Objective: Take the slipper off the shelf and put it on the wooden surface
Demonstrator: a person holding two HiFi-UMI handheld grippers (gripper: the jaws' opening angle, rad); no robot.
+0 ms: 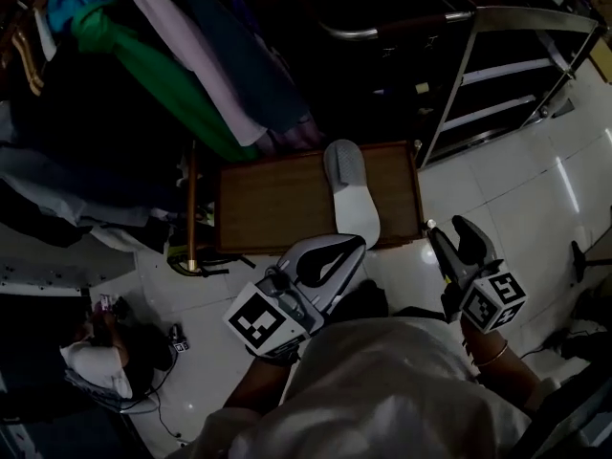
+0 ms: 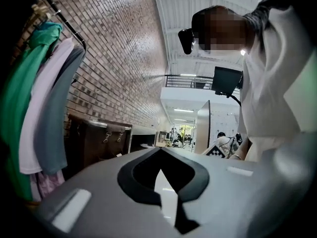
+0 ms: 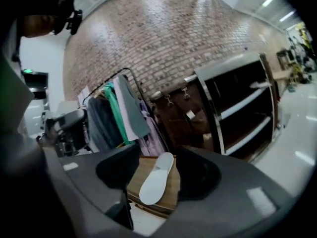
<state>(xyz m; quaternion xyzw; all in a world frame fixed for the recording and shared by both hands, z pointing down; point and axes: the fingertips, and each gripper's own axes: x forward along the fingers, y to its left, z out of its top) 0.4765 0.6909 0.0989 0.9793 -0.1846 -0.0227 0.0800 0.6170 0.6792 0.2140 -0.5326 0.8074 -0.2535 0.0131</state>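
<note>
A pale grey slipper (image 1: pixel 349 194) lies sole up on the low wooden surface (image 1: pixel 277 204), its heel end over the front edge. No gripper touches it. My right gripper (image 1: pixel 449 235) hovers over the white floor, just right of the board's front corner, jaws open and empty. Between those jaws in the right gripper view, the slipper (image 3: pixel 156 178) rests on the wooden surface (image 3: pixel 173 188) ahead of the right gripper (image 3: pixel 157 155). My left gripper (image 1: pixel 360 244) hangs just in front of the slipper's heel end. In its own view the left gripper (image 2: pixel 161 152) has its tips together with nothing between them.
A metal-framed shelf (image 1: pixel 507 75) stands to the right of the board, also seen as the shelf (image 3: pixel 242 108). A rack of hanging clothes (image 1: pixel 172 75) overhangs the board's left and back. A person (image 1: pixel 96 352) sits on the floor at lower left. White tiles surround the board.
</note>
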